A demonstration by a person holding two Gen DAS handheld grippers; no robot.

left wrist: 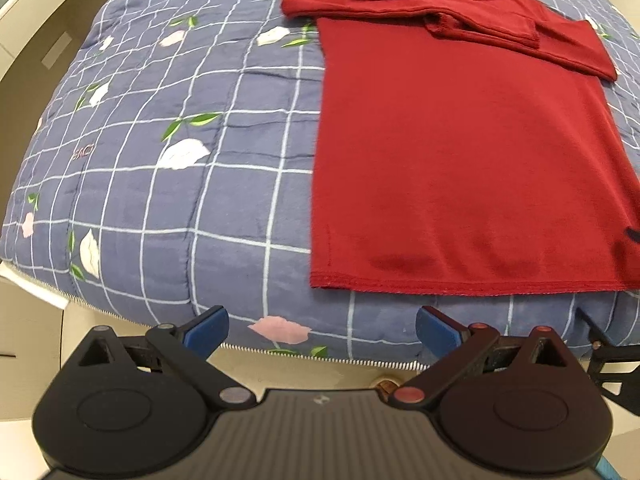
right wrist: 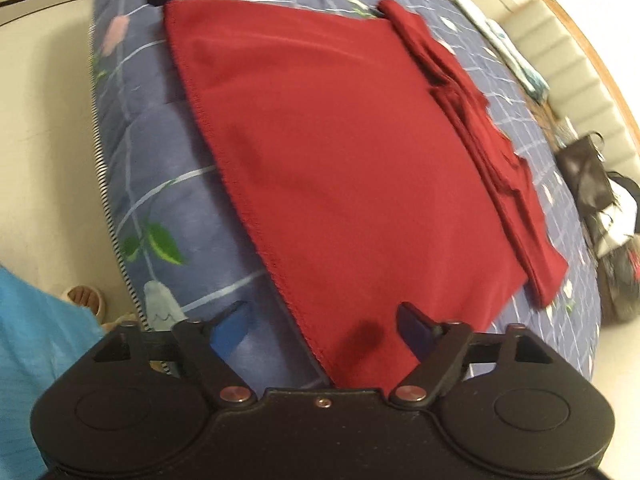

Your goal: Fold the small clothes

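Fingers, left: blue pads (left wrist: pixel 206 330) spread wide apart, nothing between them; left gripper (left wrist: pixel 322 330) hangs off the near edge of the bed, short of the hem, lined up near the shirt's left corner
Fingers, right: blue pads (right wrist: pixel 232 330) also apart and empty; right gripper (right wrist: pixel 322 330) sits right over the other hem corner, cloth running under its right finger; I cannot tell whether it touches
Red shirt (left wrist: pixel 460 160): flat on the bed, body smooth, bottom hem (left wrist: pixel 460 286) nearest both grippers; that edge faces them because it is the obvious one to lift
Sleeves (left wrist: pixel 420 8): already folded in across the chest at the far end; so the shirt is a narrow rectangle, ready, I judge, for a hem-to-collar fold
Quilt (left wrist: pixel 168 184): blue checked, floral, soft; pinching only the shirt's edge and not the cover looks the tricky part
Beyond: a dark bag (right wrist: pixel 586 172) at the far side of the bed, well apart
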